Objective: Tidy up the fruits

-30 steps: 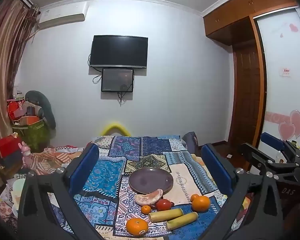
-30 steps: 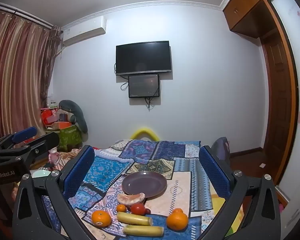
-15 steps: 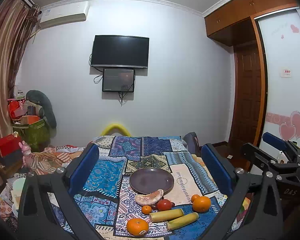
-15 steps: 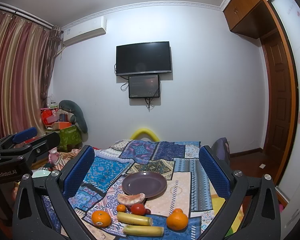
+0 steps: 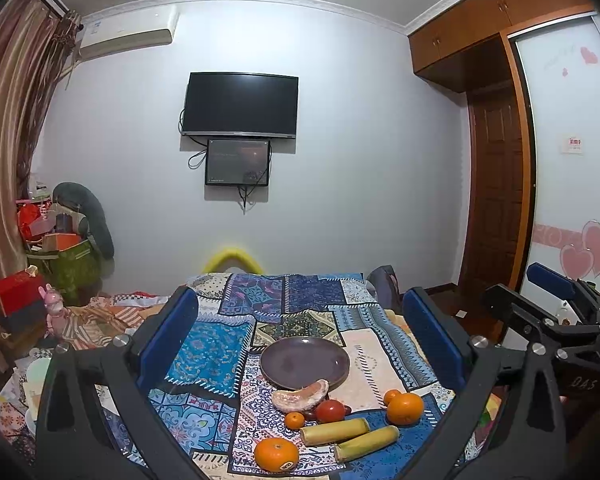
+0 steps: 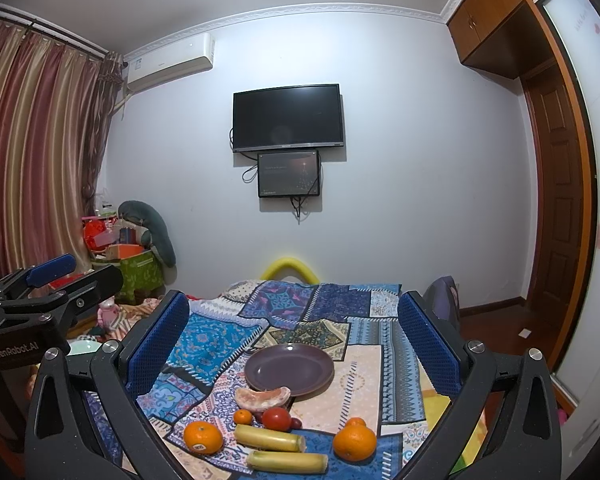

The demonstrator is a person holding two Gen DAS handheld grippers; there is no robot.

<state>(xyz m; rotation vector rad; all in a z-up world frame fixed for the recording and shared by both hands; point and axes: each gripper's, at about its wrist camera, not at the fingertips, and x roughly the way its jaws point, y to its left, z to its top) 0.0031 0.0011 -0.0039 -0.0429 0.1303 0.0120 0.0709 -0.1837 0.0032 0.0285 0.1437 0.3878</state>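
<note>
While both of my tongs hung above the patchwork cloth (image 5: 204, 352), the fruit lay untouched in a loose cluster at its near end.

Seen from my left tongs (image 5: 300, 344), spread wide and holding nothing, the purple plate (image 5: 305, 361) sat bare, a peeled citrus wedge (image 5: 300, 391) touching its near rim. Just in front lay a tomato (image 5: 330, 411), a small orange (image 5: 294, 420), two pale yellow-green stalks (image 5: 335, 431) side by side, a large orange (image 5: 276, 454) nearest the camera, and another orange (image 5: 405, 409) to the right. My right tongs (image 5: 552, 300) showed at the right edge.

Seen from my right tongs (image 6: 294, 344), likewise wide and empty, the same plate (image 6: 289, 370) and wedge (image 6: 263, 398) lay dead ahead.

I judged the oranges firm but liable to roll, best pinched across the middle; the wedge soft and easily crushed, wanting a light grip at mid-length; the stalks stiff, best gripped crosswise at their centre.
</note>
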